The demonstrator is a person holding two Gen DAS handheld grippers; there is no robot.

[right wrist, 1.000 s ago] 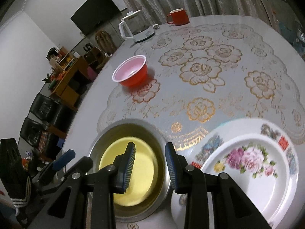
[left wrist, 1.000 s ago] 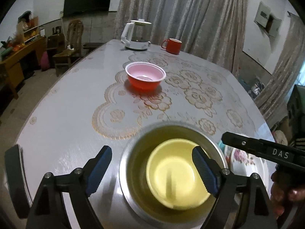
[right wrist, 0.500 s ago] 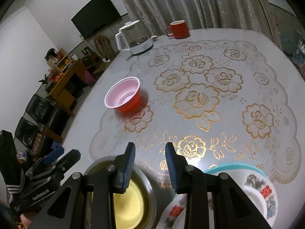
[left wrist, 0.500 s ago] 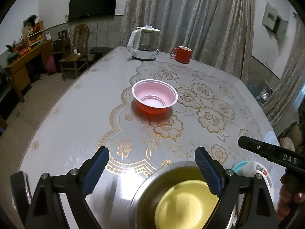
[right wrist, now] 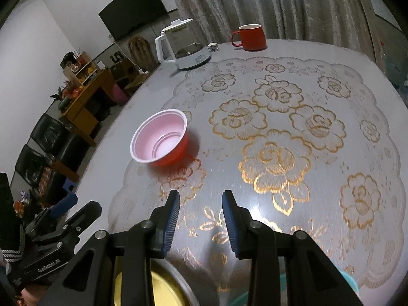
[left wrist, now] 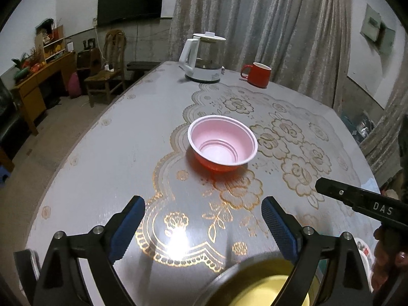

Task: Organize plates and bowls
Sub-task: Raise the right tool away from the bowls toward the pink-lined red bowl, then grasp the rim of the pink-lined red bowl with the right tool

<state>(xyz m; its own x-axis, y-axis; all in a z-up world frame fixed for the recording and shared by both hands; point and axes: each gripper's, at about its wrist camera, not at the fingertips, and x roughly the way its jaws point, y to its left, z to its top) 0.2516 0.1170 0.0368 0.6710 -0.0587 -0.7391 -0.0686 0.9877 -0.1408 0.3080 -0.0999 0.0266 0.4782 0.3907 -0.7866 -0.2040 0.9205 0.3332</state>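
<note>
Jaws spread wide and holding nothing, the left gripper [left wrist: 202, 225] hangs over the tabletop [left wrist: 107, 168], having just been opening. Straight ahead of it, well apart, stands the red bowl [left wrist: 221, 144], upright and round, with no long axis. The right gripper [right wrist: 200, 223], its jaws narrowly parted, lately opening and likewise bare, sees the bowl off to its left, so the left hand looks better placed. A metal bowl [left wrist: 229, 280] holding a yellow one [left wrist: 267, 292] sits below both.

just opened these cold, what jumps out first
The red bowl with its pink inside stands alone mid-table on the gold-flowered cloth. Behind it, at the far edge, sit a white kettle and a red mug. Nearest, the open left gripper hangs above a metal bowl.
</note>
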